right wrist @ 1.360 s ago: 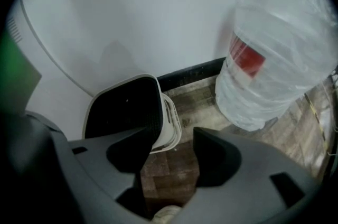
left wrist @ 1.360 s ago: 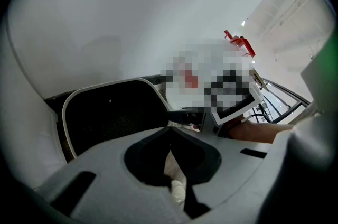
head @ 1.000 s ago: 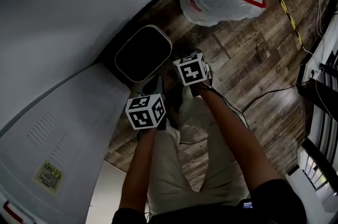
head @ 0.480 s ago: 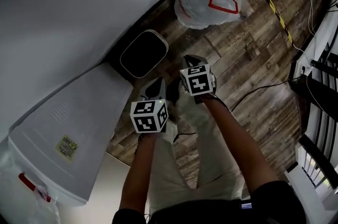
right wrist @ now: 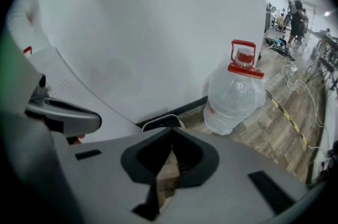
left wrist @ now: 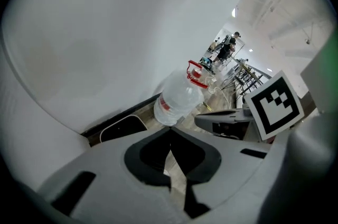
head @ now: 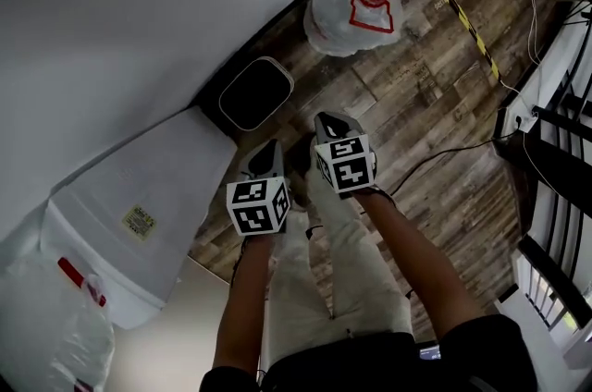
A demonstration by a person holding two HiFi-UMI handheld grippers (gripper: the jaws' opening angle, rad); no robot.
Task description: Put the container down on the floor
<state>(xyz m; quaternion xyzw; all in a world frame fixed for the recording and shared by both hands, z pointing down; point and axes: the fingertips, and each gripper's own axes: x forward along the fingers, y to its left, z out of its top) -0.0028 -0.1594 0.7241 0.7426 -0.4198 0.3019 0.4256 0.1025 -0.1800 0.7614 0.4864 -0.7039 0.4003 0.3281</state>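
The container (head: 256, 92) is a black bin with a white rim. It stands on the wood floor against the wall's black skirting, apart from both grippers. It shows as a low rim (left wrist: 120, 127) in the left gripper view and as a rim (right wrist: 161, 122) in the right gripper view. My left gripper (head: 268, 159) hangs above the floor, jaws shut and empty (left wrist: 170, 134). My right gripper (head: 326, 128) is beside it; its jaws have just been closing and now stand shut with nothing between them (right wrist: 171, 134).
A big clear water jug (head: 356, 2) with a red handle stands past the container. A white appliance (head: 139, 205) and a white bag (head: 46, 325) are at the left. Cables (head: 444, 161), striped floor tape (head: 453, 6) and a black rack (head: 555, 150) lie right.
Both grippers have risen from the floor and the view has pulled back. The container stays on the floor and looks smaller. The white bag has come into view at lower left.
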